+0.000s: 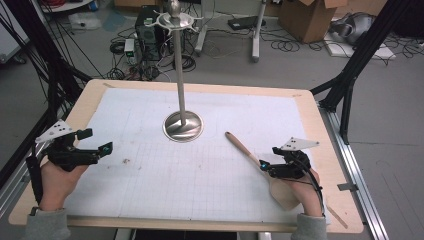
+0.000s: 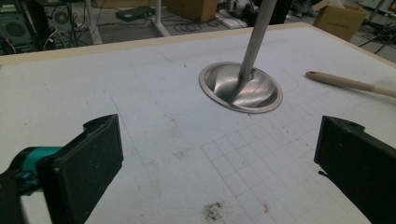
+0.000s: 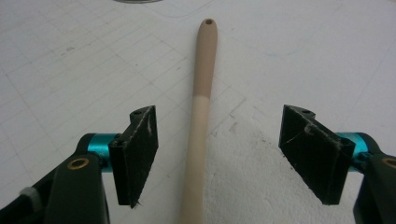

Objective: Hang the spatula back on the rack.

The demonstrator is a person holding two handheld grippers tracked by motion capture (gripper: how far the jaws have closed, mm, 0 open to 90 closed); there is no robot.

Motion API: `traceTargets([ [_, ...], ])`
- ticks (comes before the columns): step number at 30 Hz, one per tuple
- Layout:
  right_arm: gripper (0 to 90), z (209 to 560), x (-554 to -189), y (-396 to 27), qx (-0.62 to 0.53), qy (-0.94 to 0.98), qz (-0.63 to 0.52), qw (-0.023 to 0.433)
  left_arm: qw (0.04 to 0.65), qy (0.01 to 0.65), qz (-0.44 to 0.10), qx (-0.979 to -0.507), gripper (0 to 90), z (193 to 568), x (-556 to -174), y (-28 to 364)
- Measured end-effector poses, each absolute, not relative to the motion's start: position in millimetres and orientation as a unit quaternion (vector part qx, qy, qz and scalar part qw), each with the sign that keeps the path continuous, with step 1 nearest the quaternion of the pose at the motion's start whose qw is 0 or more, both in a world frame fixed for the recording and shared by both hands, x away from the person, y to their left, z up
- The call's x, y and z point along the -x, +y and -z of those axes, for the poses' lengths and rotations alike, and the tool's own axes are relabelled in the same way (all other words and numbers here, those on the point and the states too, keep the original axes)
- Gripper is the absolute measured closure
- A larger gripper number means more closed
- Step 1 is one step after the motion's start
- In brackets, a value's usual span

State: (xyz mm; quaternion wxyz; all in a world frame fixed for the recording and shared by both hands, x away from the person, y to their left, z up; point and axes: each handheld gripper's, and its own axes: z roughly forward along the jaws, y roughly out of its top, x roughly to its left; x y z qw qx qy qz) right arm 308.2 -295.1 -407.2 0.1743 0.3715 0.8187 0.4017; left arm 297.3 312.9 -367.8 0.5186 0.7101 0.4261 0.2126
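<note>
Your right gripper [image 3: 217, 154] has its jaws spread wide astride the wooden spatula [image 3: 201, 107], which lies flat on the bench [image 1: 95, 95] at lower right of the high view. Close off-centre and the handle probably rolls away. Your left gripper [image 2: 217, 163] hangs released.

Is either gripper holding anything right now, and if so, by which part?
Nothing is held. The right gripper has its jaws open on either side of the wooden spatula's handle without touching it. The left gripper is open over bare mat.

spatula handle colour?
Two-tone: the wooden spatula handle is darker tan at the holed end, paler beige below. Best in the right gripper view.
</note>
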Motion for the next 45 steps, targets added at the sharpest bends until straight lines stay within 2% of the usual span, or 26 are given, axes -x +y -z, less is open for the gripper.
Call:
traceTargets([
  [22,27.7,422,-313,-284,-0.378,0.836,-0.369,0.151,0.514,0.422,-0.207,-0.718,1.7,371,-302,305],
  [36,27.9,426,-315,-281,-0.382,0.839,-0.354,0.155,0.514,0.423,-0.208,-0.717,1.7,371,-301,306],
  [45,33.6,427,-316,-280,-0.381,0.844,-0.347,0.148,0.514,0.423,-0.206,-0.718,1.7,372,-302,306],
])
